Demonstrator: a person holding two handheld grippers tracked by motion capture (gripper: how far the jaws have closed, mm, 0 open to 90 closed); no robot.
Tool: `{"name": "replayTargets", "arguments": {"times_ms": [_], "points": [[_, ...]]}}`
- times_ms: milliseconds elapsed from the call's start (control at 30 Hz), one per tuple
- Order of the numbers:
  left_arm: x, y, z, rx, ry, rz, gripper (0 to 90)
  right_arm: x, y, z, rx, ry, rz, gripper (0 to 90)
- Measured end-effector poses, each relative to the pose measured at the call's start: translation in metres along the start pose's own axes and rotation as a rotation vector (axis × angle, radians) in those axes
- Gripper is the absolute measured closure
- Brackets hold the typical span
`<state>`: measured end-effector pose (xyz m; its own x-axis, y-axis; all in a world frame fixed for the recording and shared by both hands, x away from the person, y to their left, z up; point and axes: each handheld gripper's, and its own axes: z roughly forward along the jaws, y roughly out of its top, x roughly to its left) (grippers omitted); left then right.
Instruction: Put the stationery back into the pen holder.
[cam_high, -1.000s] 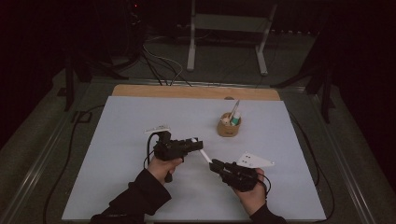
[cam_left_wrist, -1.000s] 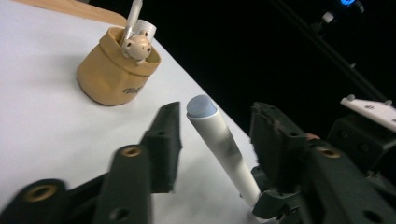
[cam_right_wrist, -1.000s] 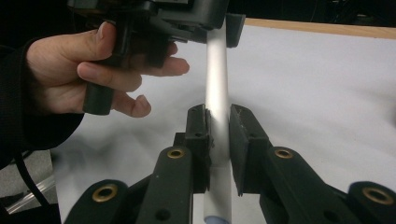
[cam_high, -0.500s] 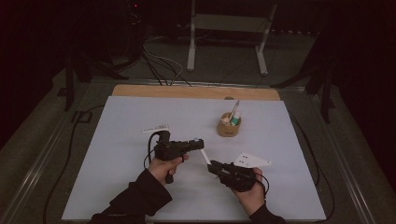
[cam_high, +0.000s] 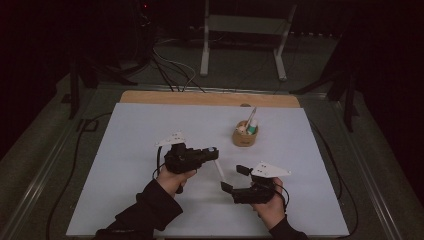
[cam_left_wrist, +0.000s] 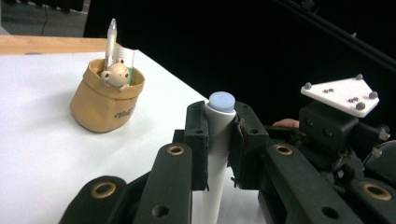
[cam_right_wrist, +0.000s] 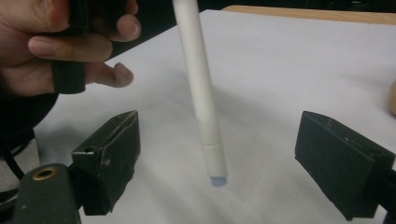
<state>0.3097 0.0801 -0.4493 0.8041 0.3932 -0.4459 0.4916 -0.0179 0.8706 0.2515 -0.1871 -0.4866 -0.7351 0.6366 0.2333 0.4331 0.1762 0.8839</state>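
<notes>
Handover of the white pen (cam_high: 219, 170) looks like the step in hand. The left gripper (cam_high: 212, 152) holds the pen near its upper end, its fingers (cam_left_wrist: 196, 140) closed firmly on both sides of the barrel; in the left gripper view the blue-capped end (cam_left_wrist: 221, 101) rises just above them. The pen hangs slanted down over the white worktop (cam_high: 125, 150), with its lower tip close to the surface, though I cannot tell if it touches.

The right gripper (cam_high: 232, 178) waits just beside the lower part of the pen with its fingers (cam_right_wrist: 109, 156) wide apart. In the right gripper view the barrel (cam_right_wrist: 205, 107) stands between the two pads and touches neither, a little closer to the left pad.

To do this step well, I think the right gripper should first bring the barrel to the middle between its pads, then close slowly on the lower section, above the narrow tip. The left gripper should keep its hold until the right one is clearly firm, because a smooth round pen may turn or slip out.

The brown holder (cam_high: 245, 136), which has a pen and a small figure inside, stands well apart toward the far side, and it seems to be the likely place for this pen.
</notes>
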Motion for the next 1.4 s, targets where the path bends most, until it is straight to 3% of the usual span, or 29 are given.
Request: {"name": "replayTargets", "arguments": {"times_ms": [133, 333, 767, 967, 1400], "points": [[-0.001, 0.001, 0.0, 0.011, 0.01, 0.022, 79.9, -0.003, 0.0, -0.002, 0.002, -0.012, 0.013, 12.4], [-0.002, 0.002, -0.001, 0.02, 0.027, 0.052, 79.9, -0.006, -0.001, -0.004, 0.025, -0.014, -0.006, 2.3], [-0.003, 0.009, -0.003, 0.023, 0.038, 0.09, 79.9, -0.01, -0.003, -0.004, 0.029, -0.019, -0.015, 2.2], [-0.005, 0.015, -0.002, 0.041, 0.044, 0.133, 79.8, -0.013, -0.003, -0.006, 0.028, -0.018, -0.04, 0.6], [-0.004, 0.026, -0.003, 0.041, 0.053, 0.169, 79.8, -0.017, -0.003, -0.006, 0.046, -0.004, -0.072, 0.7]]}}
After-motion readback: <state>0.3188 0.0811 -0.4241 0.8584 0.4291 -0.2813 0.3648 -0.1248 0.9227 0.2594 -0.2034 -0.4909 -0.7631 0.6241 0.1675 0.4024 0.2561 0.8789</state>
